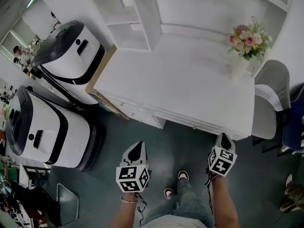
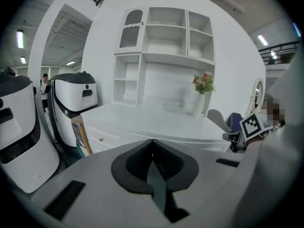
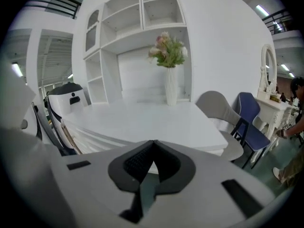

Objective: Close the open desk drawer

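A white desk (image 1: 190,80) with a shelf hutch fills the middle of the head view. Under its front edge a wide drawer (image 1: 194,121) stands out a little from the top; in the right gripper view it shows as stacked edges (image 3: 97,137). My left gripper (image 1: 137,147) hangs over the floor, well short of the desk, with jaws closed on nothing (image 2: 152,142). My right gripper (image 1: 224,137) sits just before the desk's front right corner, also shut and empty (image 3: 153,145). It shows as a marker cube (image 2: 251,125) in the left gripper view.
A vase of flowers (image 1: 246,44) stands at the desk's back right. Small drawers with knobs (image 1: 127,109) are at the desk's left. Two white robots (image 1: 71,56) (image 1: 42,127) stand to the left. A grey chair (image 1: 268,99) and a blue chair (image 1: 294,122) are on the right.
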Tool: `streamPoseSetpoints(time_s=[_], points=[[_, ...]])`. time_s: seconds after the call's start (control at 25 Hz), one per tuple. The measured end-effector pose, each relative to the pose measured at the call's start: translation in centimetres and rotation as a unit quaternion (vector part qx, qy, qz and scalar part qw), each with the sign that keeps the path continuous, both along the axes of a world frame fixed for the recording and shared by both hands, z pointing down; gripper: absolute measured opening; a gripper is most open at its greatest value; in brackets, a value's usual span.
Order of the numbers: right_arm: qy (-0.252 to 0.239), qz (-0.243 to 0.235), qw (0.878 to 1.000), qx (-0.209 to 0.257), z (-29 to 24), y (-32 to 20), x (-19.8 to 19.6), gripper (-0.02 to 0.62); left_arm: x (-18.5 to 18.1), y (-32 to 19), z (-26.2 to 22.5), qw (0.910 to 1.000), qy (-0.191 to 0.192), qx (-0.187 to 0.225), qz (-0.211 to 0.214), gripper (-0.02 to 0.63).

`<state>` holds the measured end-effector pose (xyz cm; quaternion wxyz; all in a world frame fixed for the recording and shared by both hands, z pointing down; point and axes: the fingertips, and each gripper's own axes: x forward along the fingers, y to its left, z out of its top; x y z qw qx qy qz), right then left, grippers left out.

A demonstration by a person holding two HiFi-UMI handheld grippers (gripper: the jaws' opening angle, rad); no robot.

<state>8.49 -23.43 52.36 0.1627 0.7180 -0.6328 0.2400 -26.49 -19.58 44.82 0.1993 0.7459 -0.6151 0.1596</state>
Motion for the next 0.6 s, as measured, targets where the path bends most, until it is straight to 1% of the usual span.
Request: streamPoseSetpoints(time_s=[0.12, 0.24, 0.32, 0.48, 0.6], points=[[-0.002, 0.004, 0.999, 0.038, -4.8, 0.9, 0.6, 0.008, 1.4, -0.9, -2.0, 0.9993, 0.008, 0.019, 0.03, 0.017], [0.005, 0.007, 0.998, 0.069, -9.2, 2.8, 1.5, 0.008, 2.3, -1.1, -4.1, 0.9981, 0.015, 0.038, 0.047, 0.015], [0.008, 0.01, 0.997, 0.081, -11.6, 4.5, 2.3, 0.008, 2.7, -1.1, -5.7, 0.9968, 0.016, 0.054, 0.056, 0.017], [-0.004, 0.034, 0.994, 0.103, -15.2, 8.0, 3.8, 0.008, 3.3, -0.9, -9.0, 0.9934, 0.02, 0.089, 0.07, 0.015], [-0.001, 0.044, 0.992, 0.118, -16.6, 9.8, 3.9, 0.008, 3.7, -0.9, -10.6, 0.9908, 0.024, 0.105, 0.081, 0.015]])
